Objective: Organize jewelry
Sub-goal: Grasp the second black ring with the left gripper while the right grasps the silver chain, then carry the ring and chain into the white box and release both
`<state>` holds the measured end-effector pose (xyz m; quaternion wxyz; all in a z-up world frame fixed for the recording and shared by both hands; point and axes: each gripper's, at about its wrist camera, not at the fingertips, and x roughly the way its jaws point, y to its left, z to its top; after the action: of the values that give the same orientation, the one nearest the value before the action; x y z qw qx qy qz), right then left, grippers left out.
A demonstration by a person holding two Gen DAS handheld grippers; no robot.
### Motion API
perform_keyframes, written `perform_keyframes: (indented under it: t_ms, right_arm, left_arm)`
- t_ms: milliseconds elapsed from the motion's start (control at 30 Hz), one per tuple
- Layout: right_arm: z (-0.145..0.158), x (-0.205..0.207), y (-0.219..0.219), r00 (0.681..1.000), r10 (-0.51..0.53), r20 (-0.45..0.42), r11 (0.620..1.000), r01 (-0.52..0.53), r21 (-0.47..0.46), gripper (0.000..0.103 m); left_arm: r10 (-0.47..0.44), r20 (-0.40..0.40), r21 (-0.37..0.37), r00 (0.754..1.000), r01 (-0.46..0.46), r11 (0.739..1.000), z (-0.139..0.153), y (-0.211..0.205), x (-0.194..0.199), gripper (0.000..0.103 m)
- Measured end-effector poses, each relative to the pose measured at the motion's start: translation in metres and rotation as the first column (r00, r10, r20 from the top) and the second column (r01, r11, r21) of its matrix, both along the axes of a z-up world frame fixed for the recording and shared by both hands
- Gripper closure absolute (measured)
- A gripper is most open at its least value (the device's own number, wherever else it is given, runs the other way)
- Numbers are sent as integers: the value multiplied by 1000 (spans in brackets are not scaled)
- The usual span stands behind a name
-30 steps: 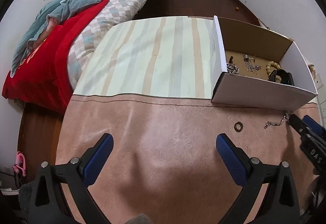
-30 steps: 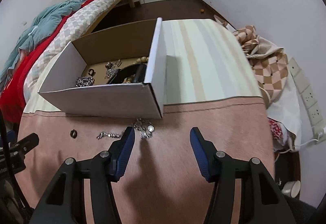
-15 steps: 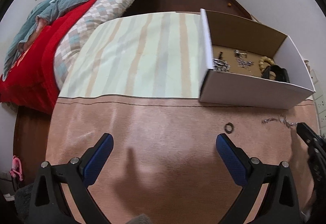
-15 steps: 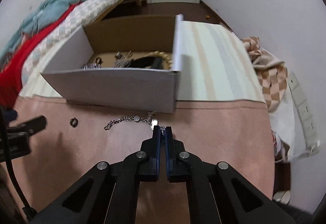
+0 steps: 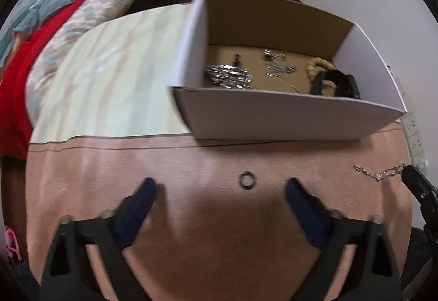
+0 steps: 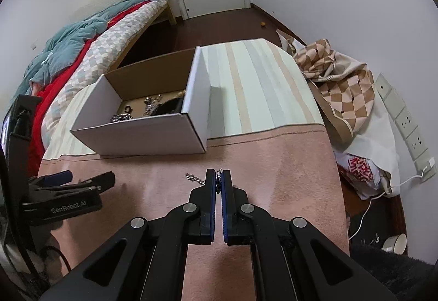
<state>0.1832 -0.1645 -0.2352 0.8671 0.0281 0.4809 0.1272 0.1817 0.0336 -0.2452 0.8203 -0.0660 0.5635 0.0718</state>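
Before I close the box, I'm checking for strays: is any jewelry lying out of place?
Yes. A small dark ring lies alone on the pink cloth, outside the white cardboard box. A silver chain also trails outside it, pinched by the right gripper.

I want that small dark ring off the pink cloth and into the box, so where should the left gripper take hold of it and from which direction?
The ring lies flat on the pink cloth, just ahead of the open left gripper. Probably best to come straight down from above and close the fingers across its outer rim on opposite sides. Lying flat and thin, it gives no edge for a sideways approach.
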Motion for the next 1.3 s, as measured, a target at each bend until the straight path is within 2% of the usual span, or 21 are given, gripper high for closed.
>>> perform_keyframes:
  t_ms: [33, 100, 133, 167, 500, 633, 833, 1000, 1100, 1200, 1300]
  right_arm:
    - [-2, 1, -2, 1000, -5, -3, 1000, 5, -2, 99]
    - [-3, 3, -4, 1000, -15, -7, 1000, 15, -3, 99]
    - [-3, 3, -6, 1000, -21, -8, 1000, 21, -2, 99]
    - [-3, 4, -8, 1000, -25, -8, 1000, 25, 0, 99]
    - [24, 2, -4, 999, -27, 37, 999, 25, 44, 99]
    - [45, 1, 1, 998, -8, 64, 997, 3, 79, 99]
    - [88, 2, 9, 993, 25, 119, 992, -39, 119, 99]
    - [131, 16, 14, 985, 56, 165, 983, -83, 163, 99]
    - [146, 38, 24, 979, 96, 182, 978, -126, 165, 99]
    - [145, 66, 37, 977, 132, 165, 976, -157, 149, 99]
    - [130, 98, 53, 979, 171, 113, 973, -186, 139, 99]
  left_arm:
    - [-11, 11, 20, 1000, 11, 1000, 1, -4, 0, 31]
    - [-32, 38, 27, 999, 31, 999, 5, -9, -1, 53]
    - [-40, 51, 27, 998, 38, 999, 7, -11, -2, 77]
    - [-44, 54, 23, 998, 43, 999, 9, -11, -2, 93]
    - [-56, 80, -14, 995, 58, 998, 22, -15, -11, 93]
    - [-69, 111, -32, 991, 73, 997, 41, -16, -17, 93]
    - [-86, 177, -63, 980, 99, 993, 87, -16, -18, 93]
    - [-77, 223, -126, 972, 107, 986, 126, 5, 10, 93]
    - [-73, 218, -152, 973, 108, 982, 133, 16, 35, 93]
    - [-74, 186, -170, 980, 106, 980, 126, 25, 60, 93]
    - [-69, 146, -191, 987, 96, 977, 114, 32, 80, 93]
